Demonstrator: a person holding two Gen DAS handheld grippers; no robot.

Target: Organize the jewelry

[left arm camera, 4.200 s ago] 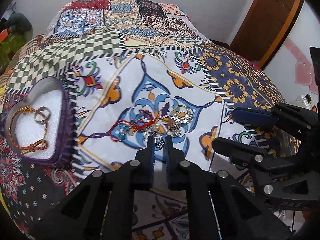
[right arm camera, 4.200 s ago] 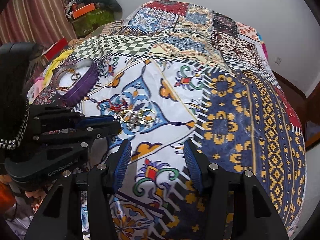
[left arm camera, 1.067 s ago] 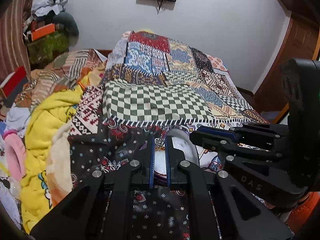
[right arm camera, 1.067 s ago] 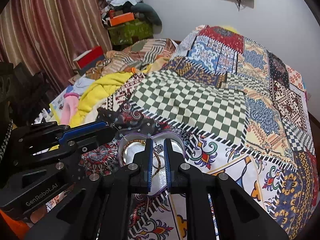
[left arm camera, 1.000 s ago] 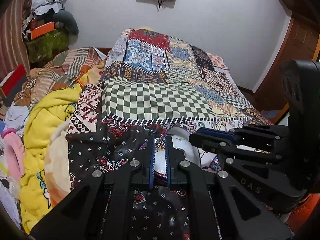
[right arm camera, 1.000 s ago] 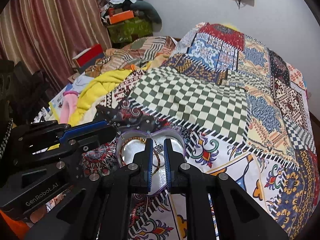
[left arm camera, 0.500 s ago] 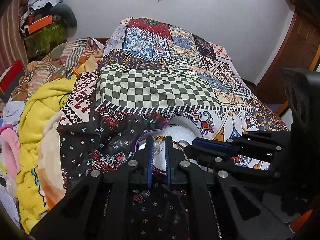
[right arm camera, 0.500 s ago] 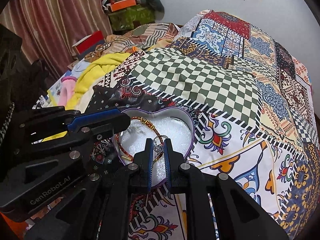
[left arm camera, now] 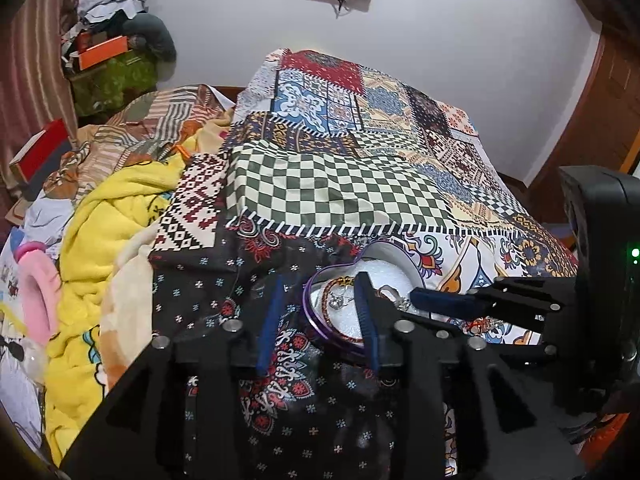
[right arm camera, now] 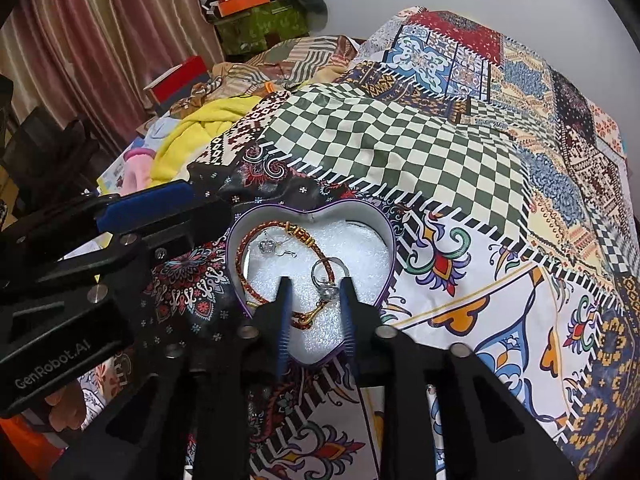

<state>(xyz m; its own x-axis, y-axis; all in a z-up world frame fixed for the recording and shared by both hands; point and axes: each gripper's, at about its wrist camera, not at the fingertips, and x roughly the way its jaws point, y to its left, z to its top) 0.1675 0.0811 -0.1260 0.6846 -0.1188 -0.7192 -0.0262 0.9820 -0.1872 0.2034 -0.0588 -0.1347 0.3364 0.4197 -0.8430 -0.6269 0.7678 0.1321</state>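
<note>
The right gripper (right arm camera: 313, 288) hangs with jaws parted and empty over the point of a heart-shaped tin (right arm camera: 390, 240) — purple-rimmed, lined with white foam. The tin's point faces the bed's near edge, lobes away. Inside lie a red-and-gold braided bracelet (right arm camera: 248, 240), a silver ring (right arm camera: 326, 276) and a small charm (right arm camera: 266, 246), its detail unclear. The left gripper (left arm camera: 320, 300) — jaws also released — partly hides the tin's left side on the patchwork bedspread (right arm camera: 400, 132).

Two matte black plastic handheld grippers are showing, the left gripper (left arm camera: 320, 312) and the right gripper (right arm camera: 314, 304). Each is carrying angular black fingers lined with blue ribbed pads (right arm camera: 284, 328) and studded with round silver screws. White "GenRobot.AI" lettering is running along one body; a green light is glowing on the other
</note>
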